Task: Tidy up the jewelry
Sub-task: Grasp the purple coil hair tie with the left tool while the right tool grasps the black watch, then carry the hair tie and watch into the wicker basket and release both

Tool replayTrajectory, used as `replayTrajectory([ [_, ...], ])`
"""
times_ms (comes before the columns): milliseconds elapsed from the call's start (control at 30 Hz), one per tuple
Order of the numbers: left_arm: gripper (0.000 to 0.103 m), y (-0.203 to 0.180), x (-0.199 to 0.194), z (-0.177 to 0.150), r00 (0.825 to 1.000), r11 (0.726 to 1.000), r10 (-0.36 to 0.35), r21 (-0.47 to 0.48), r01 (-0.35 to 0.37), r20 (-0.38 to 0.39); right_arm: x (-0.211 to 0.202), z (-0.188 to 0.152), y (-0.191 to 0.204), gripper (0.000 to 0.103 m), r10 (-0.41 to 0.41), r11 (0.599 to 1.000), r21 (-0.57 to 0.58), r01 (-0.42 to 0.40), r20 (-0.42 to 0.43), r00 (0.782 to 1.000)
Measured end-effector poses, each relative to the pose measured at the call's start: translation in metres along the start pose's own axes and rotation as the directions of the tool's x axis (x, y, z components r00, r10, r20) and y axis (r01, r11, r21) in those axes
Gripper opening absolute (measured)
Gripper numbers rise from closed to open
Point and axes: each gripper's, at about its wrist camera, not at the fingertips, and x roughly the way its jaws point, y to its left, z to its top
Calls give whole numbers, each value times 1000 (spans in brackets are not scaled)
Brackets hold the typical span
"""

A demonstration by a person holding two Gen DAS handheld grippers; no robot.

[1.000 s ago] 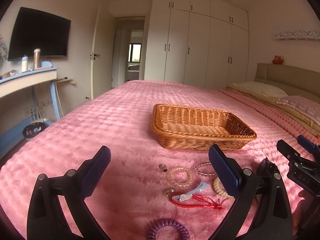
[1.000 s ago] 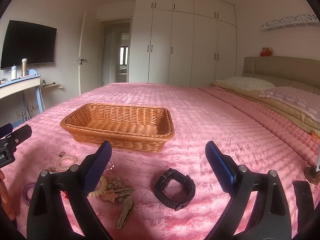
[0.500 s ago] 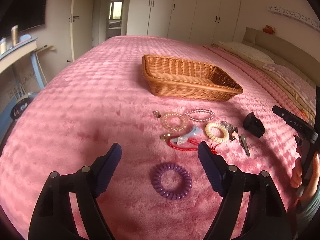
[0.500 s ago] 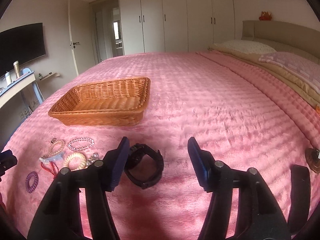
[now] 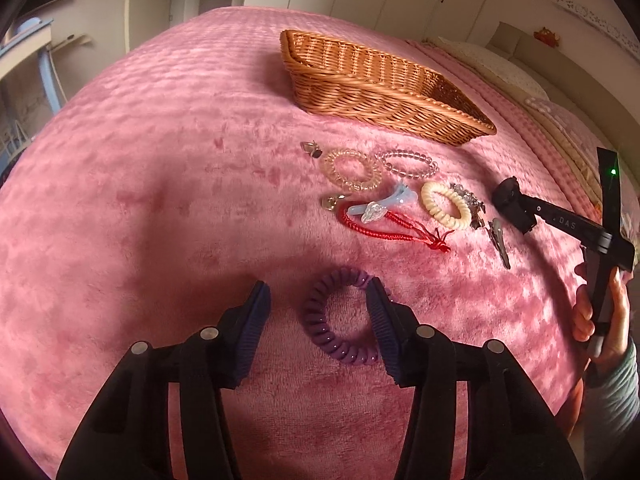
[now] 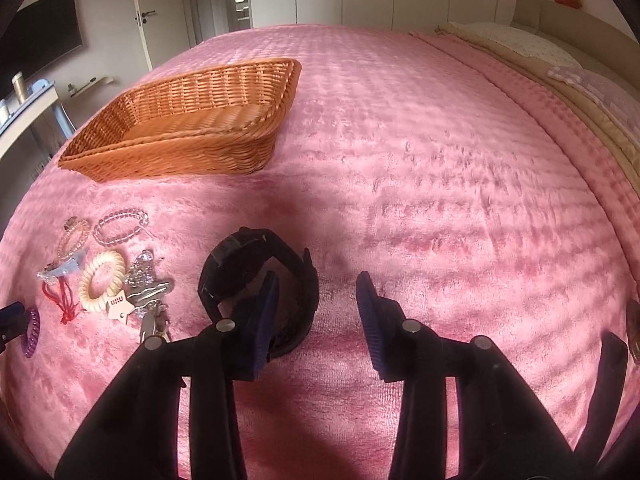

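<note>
My left gripper [image 5: 318, 300] is open, low over the pink bed, with a purple coil hair tie [image 5: 324, 322] lying between its fingers; the right finger [image 5: 380, 320] covers part of the ring. My right gripper [image 6: 316, 300] is open, its left finger [image 6: 266, 312] inside the loop of a black watch [image 6: 240, 256]. A wicker basket [image 5: 372, 92] stands empty beyond; it also shows in the right wrist view [image 6: 176, 152]. Between lie a pink coil tie [image 5: 352, 168], bead bracelet [image 5: 406, 164], cream coil tie [image 5: 446, 205], blue clip [image 5: 380, 206], red cord [image 5: 384, 228].
A keychain with silver clips [image 6: 146, 288] lies beside the cream tie. The other gripper and a hand [image 5: 592, 240] show at the right of the left wrist view. Pillows [image 6: 520, 40] lie at the head of the bed. A desk [image 6: 24, 112] stands left.
Both grippers have tilted down and dropped toward the bed. The left one has closed in around the purple tie; the right one has reached the watch. Both jaws have narrowed.
</note>
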Motion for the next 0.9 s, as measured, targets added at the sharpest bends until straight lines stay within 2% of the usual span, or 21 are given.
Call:
replayTrajectory([
  [100,48,-6,5,2,999,999,28,23,-28,-29,10,4,1,26,3,1000,-5,-3,-38,999],
  [200,47,-14,5,1,995,995,78,65,-75,-54,13,6,6,14,10,1000,-23,-12,-49,999],
  [267,34,-20,6,-2,989,987,133,101,-126,-60,11,6,12,12,-10,999,-48,8,-40,999],
  [300,31,-22,6,-2,986,982,155,120,-147,-57,10,6,13,11,-13,998,-55,11,-37,999],
  [367,10,-23,5,-3,984,977,167,142,-158,-55,6,4,14,10,-9,999,-52,7,-26,1000],
  [467,10,-26,3,-3,985,977,171,134,-164,-37,0,2,15,9,-5,999,-50,4,-10,1000],
  [700,9,-34,-20,7,992,991,101,84,-107,80,-19,-3,16,9,14,999,-52,-13,33,999],
  [900,9,-47,-43,37,980,994,55,84,-72,190,-53,15,15,9,60,998,-24,-57,125,990],
])
